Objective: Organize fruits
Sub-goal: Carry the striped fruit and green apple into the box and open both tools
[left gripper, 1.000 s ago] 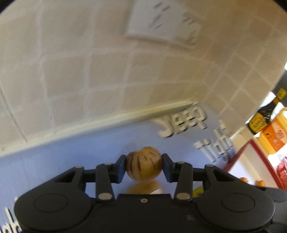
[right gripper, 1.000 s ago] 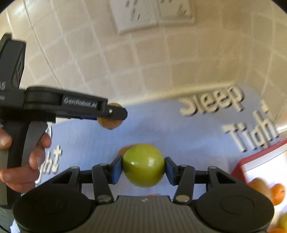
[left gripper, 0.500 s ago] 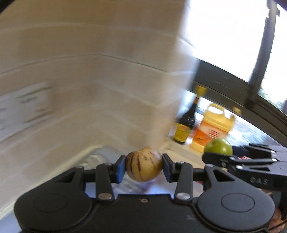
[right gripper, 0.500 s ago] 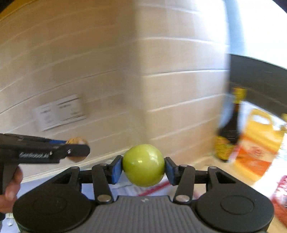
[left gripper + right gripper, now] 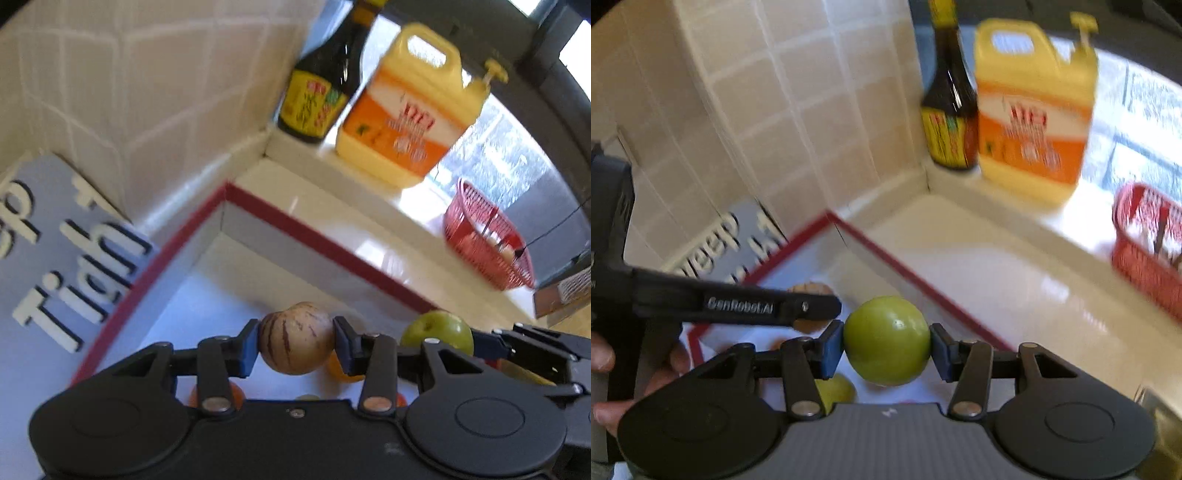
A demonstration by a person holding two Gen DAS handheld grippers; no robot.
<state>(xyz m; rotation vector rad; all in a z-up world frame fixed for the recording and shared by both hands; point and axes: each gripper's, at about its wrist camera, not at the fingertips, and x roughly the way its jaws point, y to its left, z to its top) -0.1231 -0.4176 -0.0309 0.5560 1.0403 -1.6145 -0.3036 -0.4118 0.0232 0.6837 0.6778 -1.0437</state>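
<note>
Worktop (image 5: 369, 229): we see a pale glossy surface running to the tiled corner, where a dark sauce bottle (image 5: 321, 85) and a yellow jug (image 5: 410, 110) stand side by side; a red basket (image 5: 487, 243) sits further along, well apart from our work.
Mat (image 5: 44, 236): a grey-blue lettered mat lies to the left, its edge just beside the tray.
Tray (image 5: 325, 243): a white tray with a red rim lies directly below and ahead of both tongs; we judge it the place where the fruit goes.
Fruit already in the tray: we make out an orange one (image 5: 343, 373) and a pale green one (image 5: 836, 391), half hidden under the tongs.
Left tongs (image 5: 295, 349): clamped on a tan striped fruit (image 5: 295, 343), held clear above the tray floor.
Right tongs (image 5: 886, 341): clamped on a green apple (image 5: 886, 339), likewise held above the tray.
Deciding relation: the drop spot lies straight down from both; we carry the two fruits side by side, near each other, the left tongs nearer the mat side. Neither fruit has a marked long axis.
Next, as we judge: lower onto bare tray floor, clear of the fruit beneath.
</note>
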